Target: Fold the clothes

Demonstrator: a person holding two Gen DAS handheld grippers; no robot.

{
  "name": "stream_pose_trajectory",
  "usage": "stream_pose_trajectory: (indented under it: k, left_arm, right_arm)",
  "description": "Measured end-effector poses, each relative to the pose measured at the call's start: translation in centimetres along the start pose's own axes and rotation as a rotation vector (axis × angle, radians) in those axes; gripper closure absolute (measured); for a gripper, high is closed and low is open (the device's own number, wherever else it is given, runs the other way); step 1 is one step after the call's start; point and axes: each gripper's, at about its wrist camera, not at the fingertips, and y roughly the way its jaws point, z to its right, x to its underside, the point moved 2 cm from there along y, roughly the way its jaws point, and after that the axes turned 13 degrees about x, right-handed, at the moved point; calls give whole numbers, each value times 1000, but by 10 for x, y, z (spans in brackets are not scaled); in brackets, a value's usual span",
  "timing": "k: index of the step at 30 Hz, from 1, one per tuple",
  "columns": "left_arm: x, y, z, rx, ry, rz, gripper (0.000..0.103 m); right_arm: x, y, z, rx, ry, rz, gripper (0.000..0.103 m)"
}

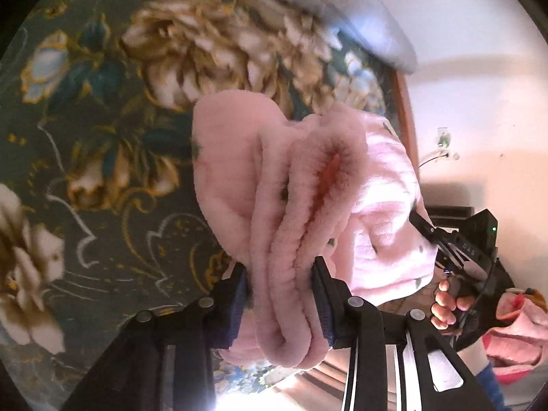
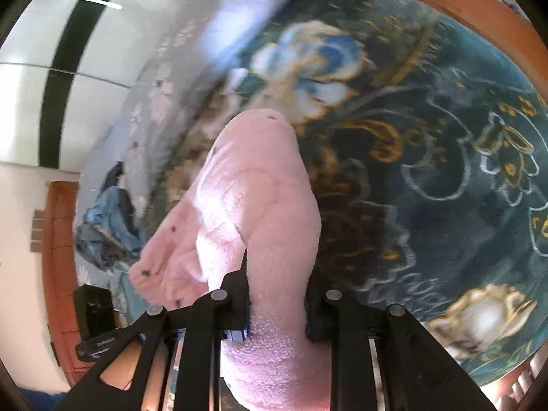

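The fluffy pink garment [image 1: 308, 212] sits bunched between both pairs of jaws; the left gripper [image 1: 282, 294] and right gripper [image 2: 277, 308] squeeze it tight above the flowery blanket [image 1: 102, 120].

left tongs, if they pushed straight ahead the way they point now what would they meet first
The pink fleece garment already clamped in the left tongs; beyond it, probably the floral blanket, though depth is unclear.

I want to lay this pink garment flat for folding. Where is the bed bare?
The dark green floral blanket lies bare toward the orange-brown bed frame. It is crowded by the lavender quilt, where crumpled blue clothes sit.
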Motion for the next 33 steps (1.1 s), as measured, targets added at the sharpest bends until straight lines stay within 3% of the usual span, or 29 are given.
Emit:
stream_pose_trajectory:
  k: [6,10,15,17,19,21,24,29,33]
  left_arm:
    - [2,-1,-18,-57,-37,-32,63]
    - [2,-22,-2,-73,-10,-62,63]
    - [15,-53,47,-287,239,-29,63]
    - [19,-47,73,-325,356,-16,59]
    - [24,-36,96,-348,463,-18,50]
    - [26,-13,116,-367,562,-34,50]
    - [24,20,125,-420,643,-40,50]
    - [20,58,81,-485,562,-135,50]
    - [11,66,64,-494,501,-146,50]
  right_arm:
    - [-1,22,36,43,42,-36,74]
    - [-5,9,39,71,31,-19,68]
    - [8,-44,20,219,-59,126,68]
    - [22,-65,5,257,-107,190,68]
    - [38,-65,-12,213,-140,189,63]
    - [53,-54,-29,191,-181,158,60]
    - [69,-35,-36,229,-234,129,60]
    - [69,-13,0,280,-132,111,60]
    - [68,4,11,268,-65,86,60]
